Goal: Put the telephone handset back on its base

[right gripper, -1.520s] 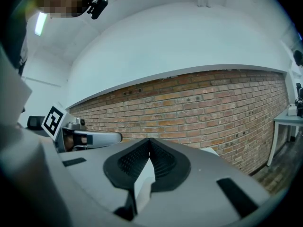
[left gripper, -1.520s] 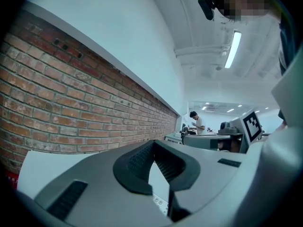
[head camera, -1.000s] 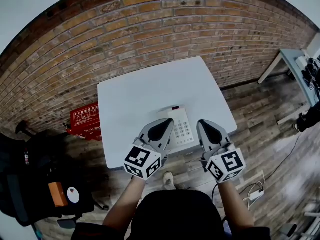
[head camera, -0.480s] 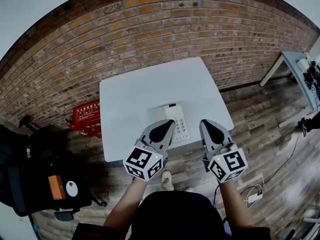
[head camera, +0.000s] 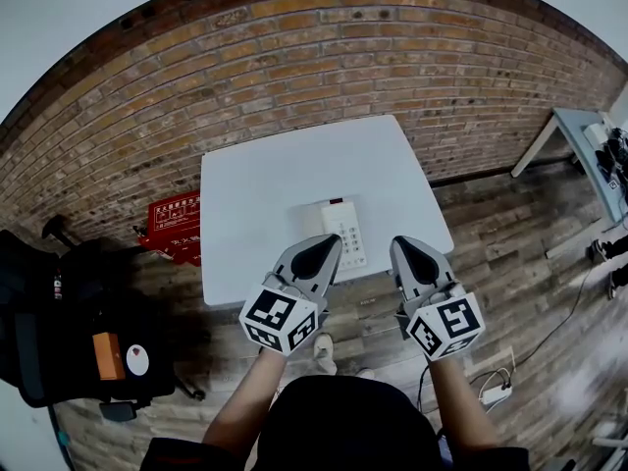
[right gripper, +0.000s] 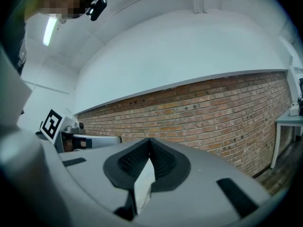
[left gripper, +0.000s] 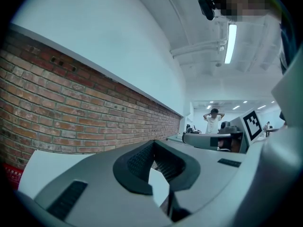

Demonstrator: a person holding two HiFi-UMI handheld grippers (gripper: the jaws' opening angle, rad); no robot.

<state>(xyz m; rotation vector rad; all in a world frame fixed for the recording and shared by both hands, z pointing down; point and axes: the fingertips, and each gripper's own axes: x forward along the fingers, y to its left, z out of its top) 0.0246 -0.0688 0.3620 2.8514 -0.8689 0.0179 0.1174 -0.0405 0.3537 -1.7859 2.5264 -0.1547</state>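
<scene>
Left gripper (head camera: 329, 245) and right gripper (head camera: 402, 246), jaws closed on nothing, hover at the near side of the telephone (head camera: 337, 232); whether its handset is seated is unclear.

Your left gripper (head camera: 329, 243) and right gripper (head camera: 400, 246) are pale grey with black ribbed pads (left gripper: 137, 167). Their marker cubes (head camera: 278, 319) carry black-and-white squares. The telephone (head camera: 339, 232) is white, with a small red mark (head camera: 337, 202) at its 12 o'clock edge, on a white table (head camera: 265, 184). At the table's 9 o'clock sits a red crate (head camera: 169, 226). The brick wall (head camera: 294, 57) is red-brown with pale mortar lines.
</scene>
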